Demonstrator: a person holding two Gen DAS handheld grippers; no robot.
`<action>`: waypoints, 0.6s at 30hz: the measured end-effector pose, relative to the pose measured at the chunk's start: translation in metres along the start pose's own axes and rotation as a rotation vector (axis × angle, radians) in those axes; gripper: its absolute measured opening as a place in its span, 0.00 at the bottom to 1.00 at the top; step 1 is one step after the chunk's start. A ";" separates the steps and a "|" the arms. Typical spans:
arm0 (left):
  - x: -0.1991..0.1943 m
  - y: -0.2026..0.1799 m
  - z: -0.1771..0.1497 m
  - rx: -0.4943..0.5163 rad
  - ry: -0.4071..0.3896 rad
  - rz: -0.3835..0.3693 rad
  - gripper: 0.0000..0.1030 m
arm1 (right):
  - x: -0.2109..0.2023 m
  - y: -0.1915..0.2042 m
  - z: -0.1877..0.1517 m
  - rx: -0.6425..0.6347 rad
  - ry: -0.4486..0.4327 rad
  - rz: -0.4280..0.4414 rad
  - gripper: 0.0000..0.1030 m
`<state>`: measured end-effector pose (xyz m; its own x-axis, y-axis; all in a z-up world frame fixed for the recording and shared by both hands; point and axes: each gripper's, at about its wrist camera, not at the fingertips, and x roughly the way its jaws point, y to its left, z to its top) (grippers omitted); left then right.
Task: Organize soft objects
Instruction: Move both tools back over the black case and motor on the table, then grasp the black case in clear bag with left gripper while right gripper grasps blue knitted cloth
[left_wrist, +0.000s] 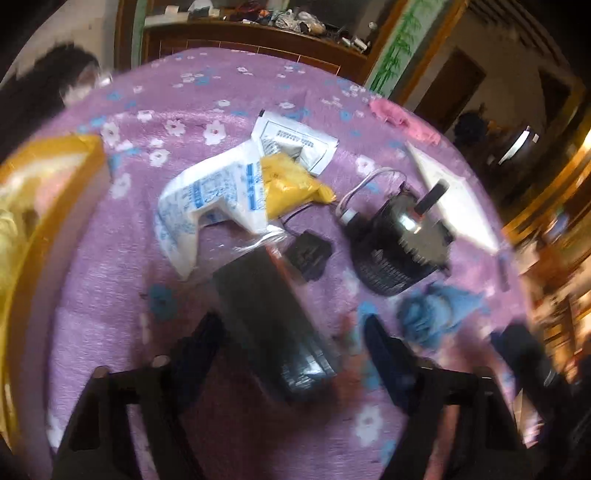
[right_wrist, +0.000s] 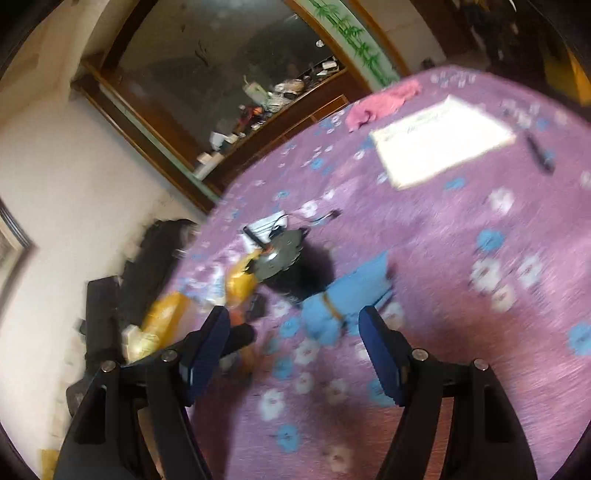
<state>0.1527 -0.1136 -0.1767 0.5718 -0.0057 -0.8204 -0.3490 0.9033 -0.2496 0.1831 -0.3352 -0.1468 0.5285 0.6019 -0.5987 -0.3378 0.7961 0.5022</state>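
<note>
The blue cloth (right_wrist: 343, 299) is found bunched on the purple bed (right_wrist: 480, 332), just ahead of the right tongs (right_wrist: 295, 347) and between their lines; its long axis is seen running from near left to far right. These tongs are held wide and empty. The left tongs (left_wrist: 291, 350) are set partly open over a dark flat packet (left_wrist: 266, 306), but contact cannot be told through blur. The right hand is judged nearer the cloth. A black motor (right_wrist: 291, 266) is noted touching the cloth's far edge, and may be caught. A pink cloth (right_wrist: 380, 99) lies well apart.
</note>
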 end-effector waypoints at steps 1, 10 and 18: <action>-0.001 0.001 -0.001 -0.002 -0.006 0.014 0.55 | 0.003 0.000 0.005 -0.009 0.013 -0.028 0.69; -0.023 0.040 -0.021 -0.108 0.029 -0.117 0.38 | 0.044 -0.009 0.004 -0.002 0.072 -0.177 0.69; -0.028 0.030 -0.033 -0.082 0.029 -0.151 0.38 | 0.052 0.014 -0.009 -0.139 0.089 -0.206 0.31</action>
<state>0.1016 -0.1009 -0.1778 0.6008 -0.1520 -0.7848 -0.3211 0.8532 -0.4110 0.1995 -0.2923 -0.1766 0.5284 0.4242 -0.7354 -0.3368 0.8999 0.2771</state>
